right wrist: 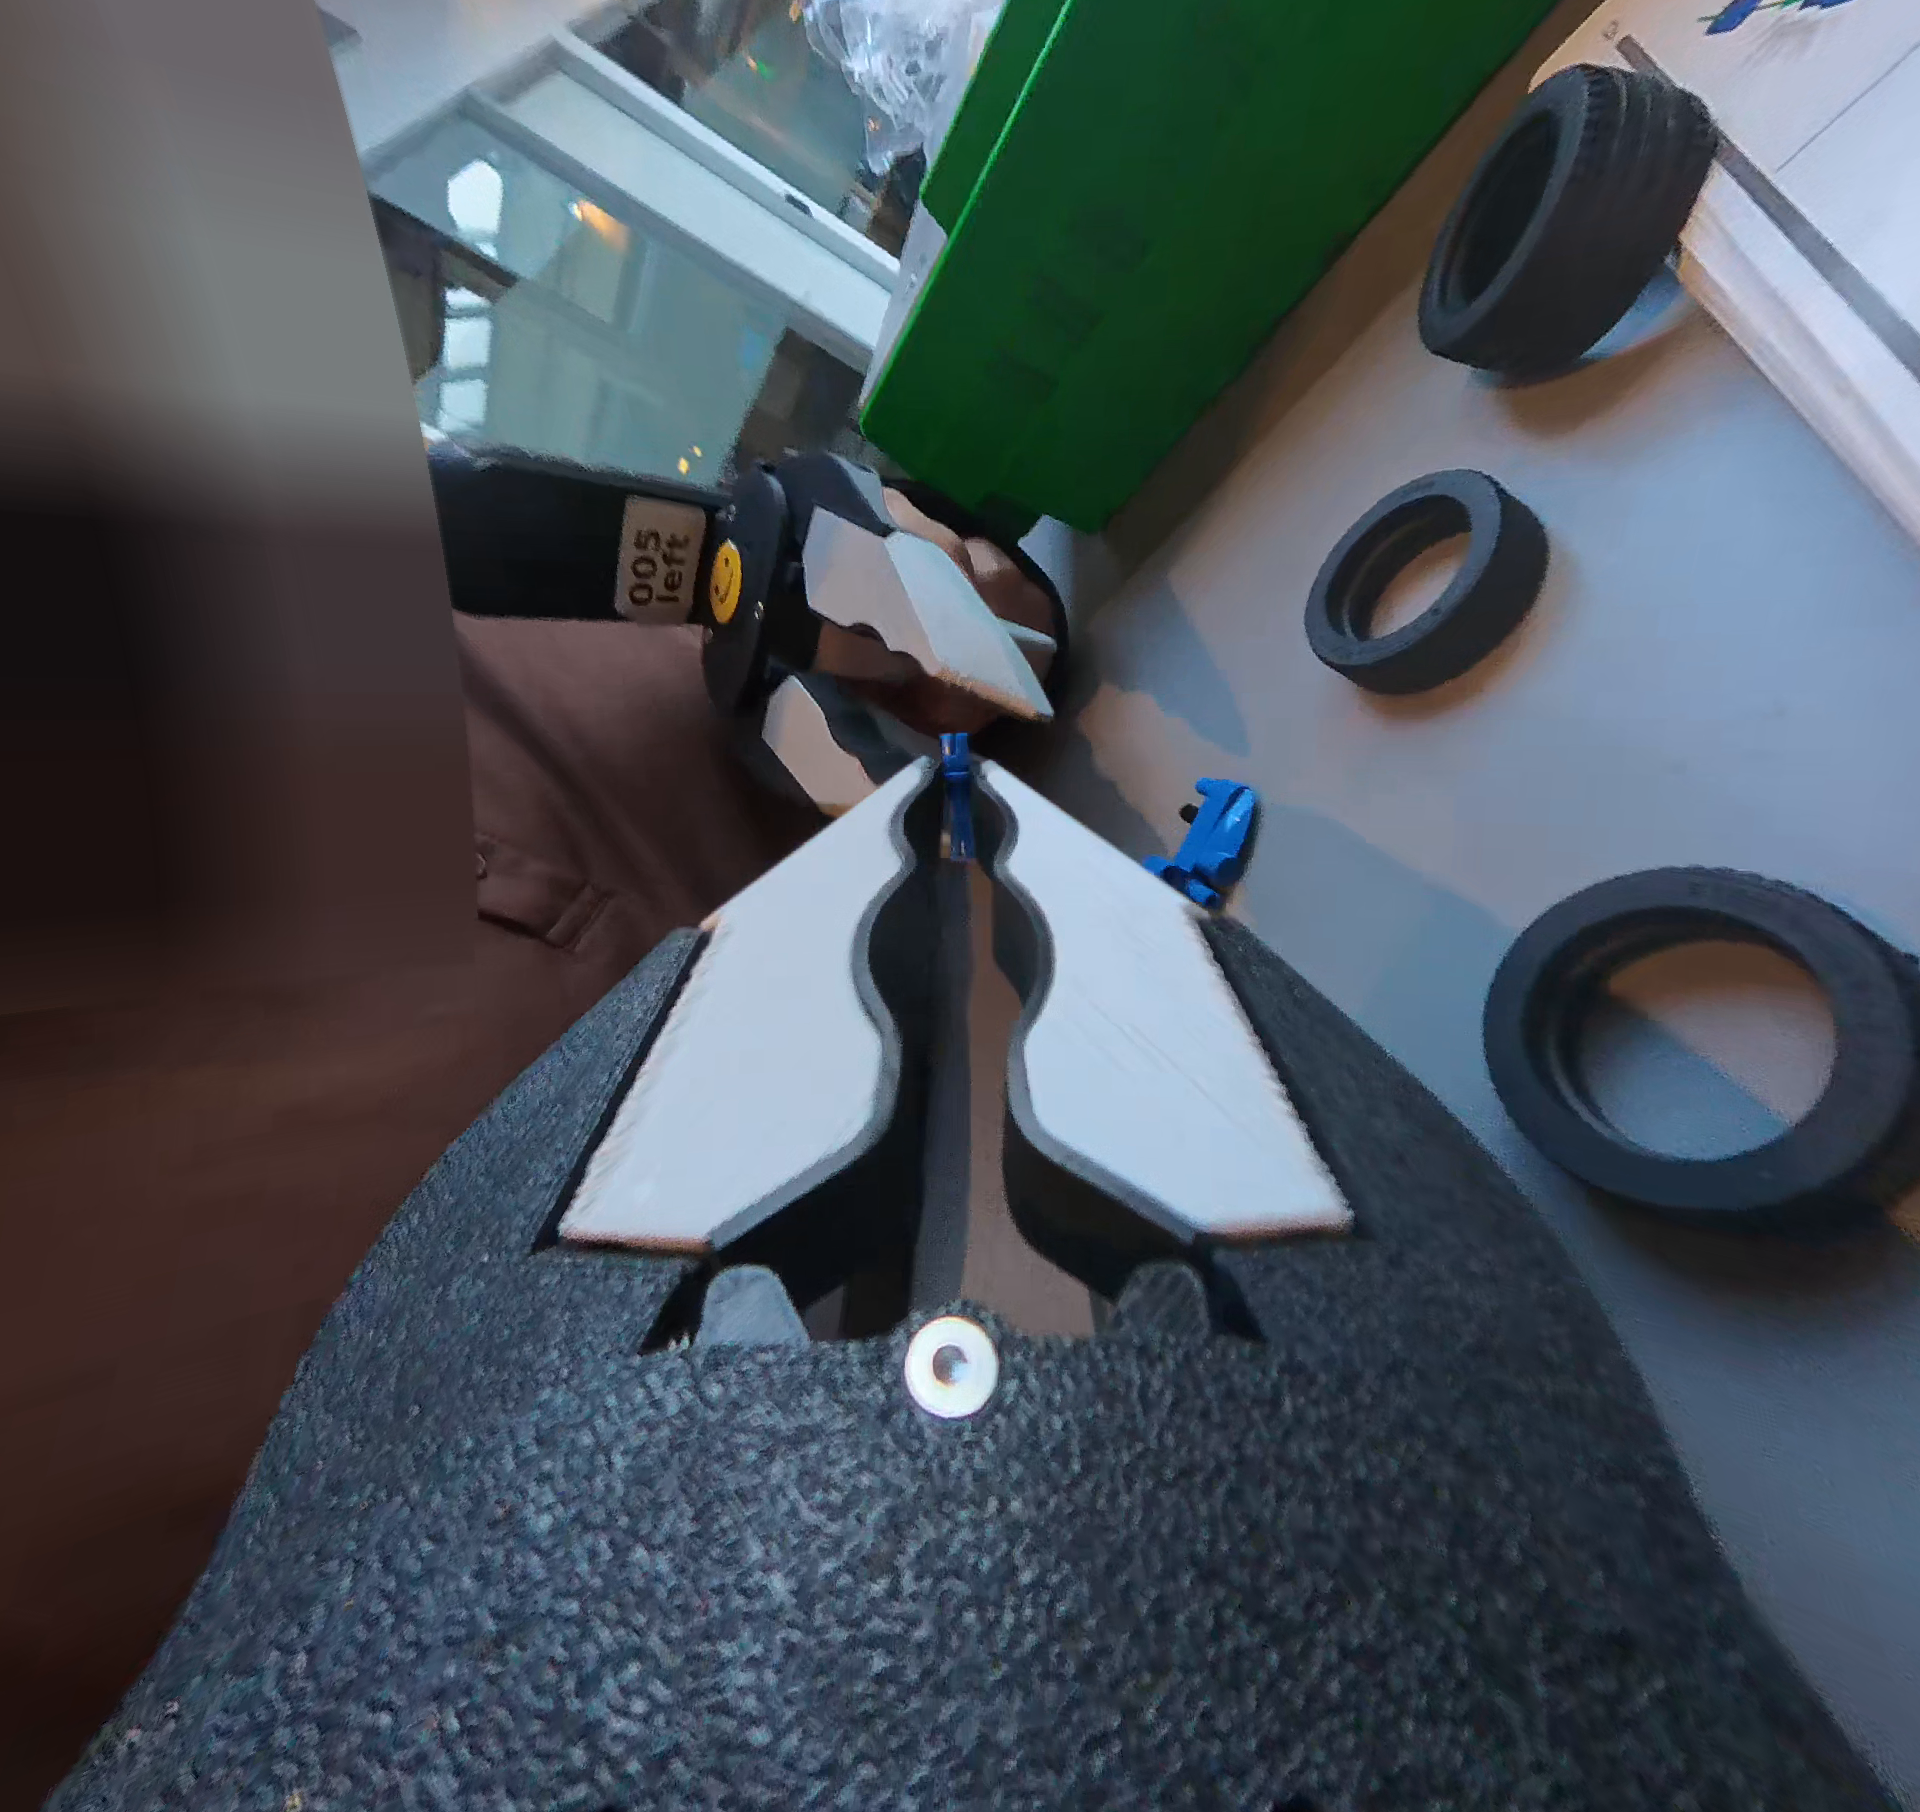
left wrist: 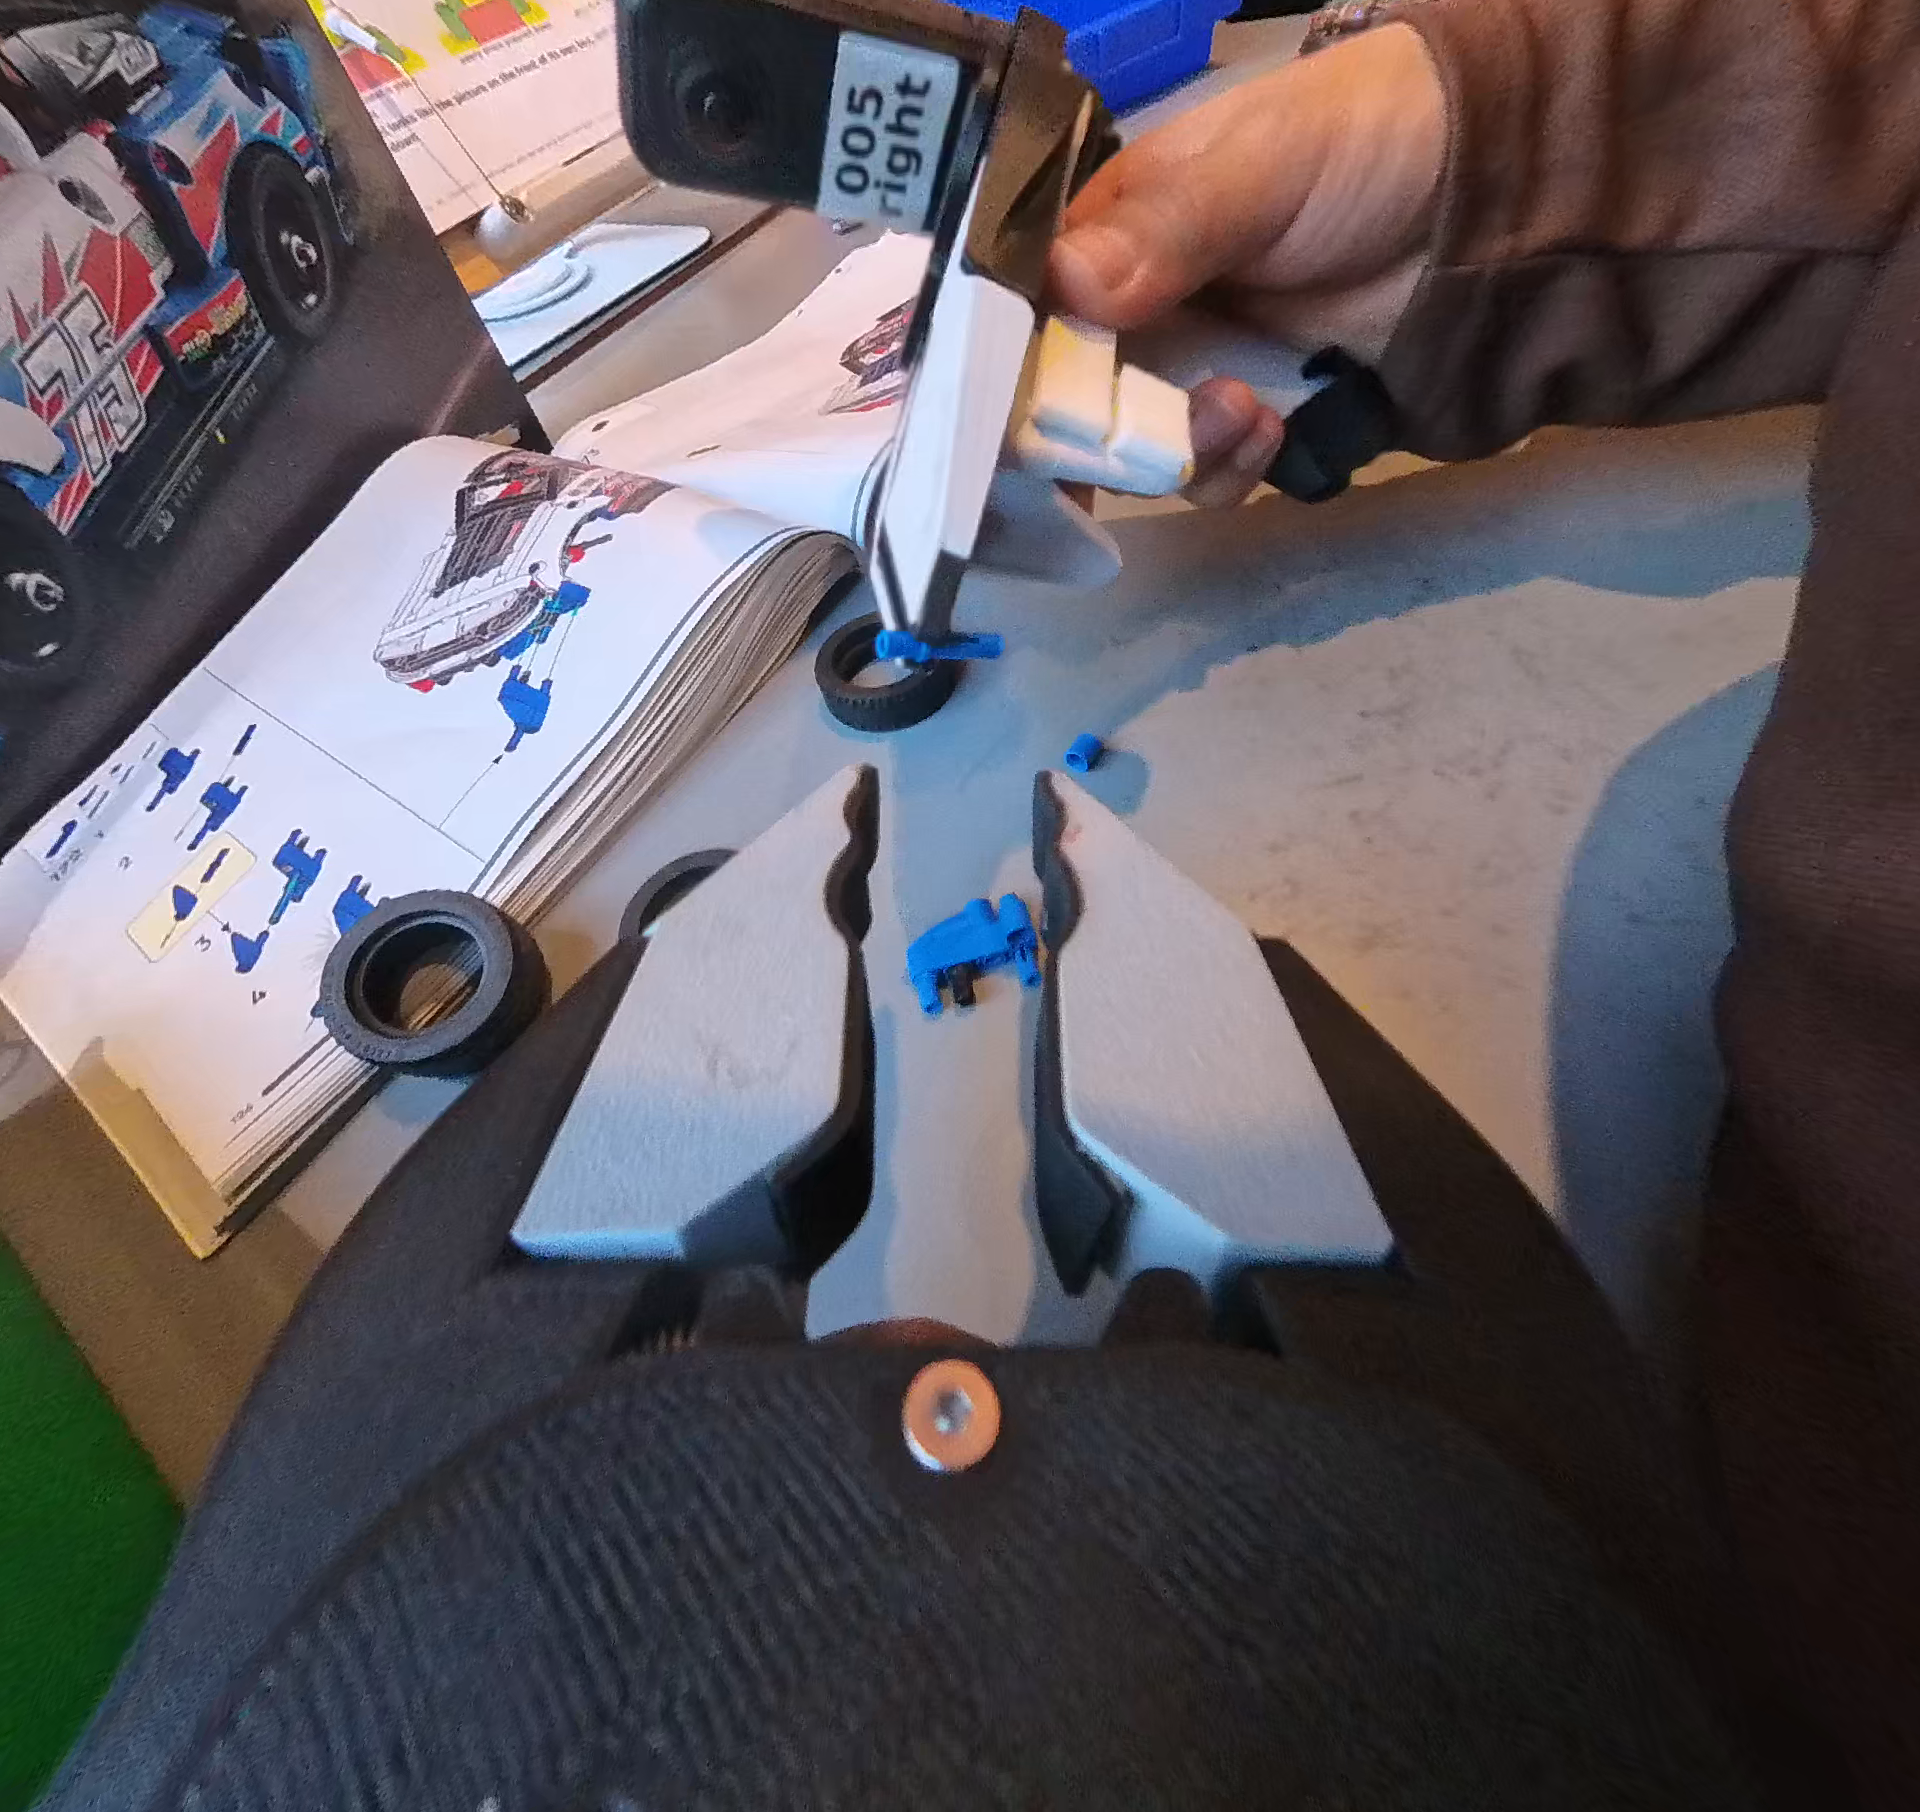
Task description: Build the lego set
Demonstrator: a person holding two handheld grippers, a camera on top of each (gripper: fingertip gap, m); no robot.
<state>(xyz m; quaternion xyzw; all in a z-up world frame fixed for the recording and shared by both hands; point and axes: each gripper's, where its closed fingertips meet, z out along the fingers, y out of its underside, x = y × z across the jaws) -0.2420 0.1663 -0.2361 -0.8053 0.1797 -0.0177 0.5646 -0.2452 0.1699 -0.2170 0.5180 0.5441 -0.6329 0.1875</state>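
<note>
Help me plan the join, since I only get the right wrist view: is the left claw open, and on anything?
Observer: Open. The left claw has the blue connector lying in its gap, not gripped.
Operator: Any loose part I can't see?
Observer: A small blue bush lies just beyond that claw.
Operator: How does my pin sit?
Observer: The pin juts sideways from the right claw, above a tyre.

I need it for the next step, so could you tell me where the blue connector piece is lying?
In the left wrist view, the blue connector piece lies on the grey table between the open left tongs, nearer the right fingertip.
</note>
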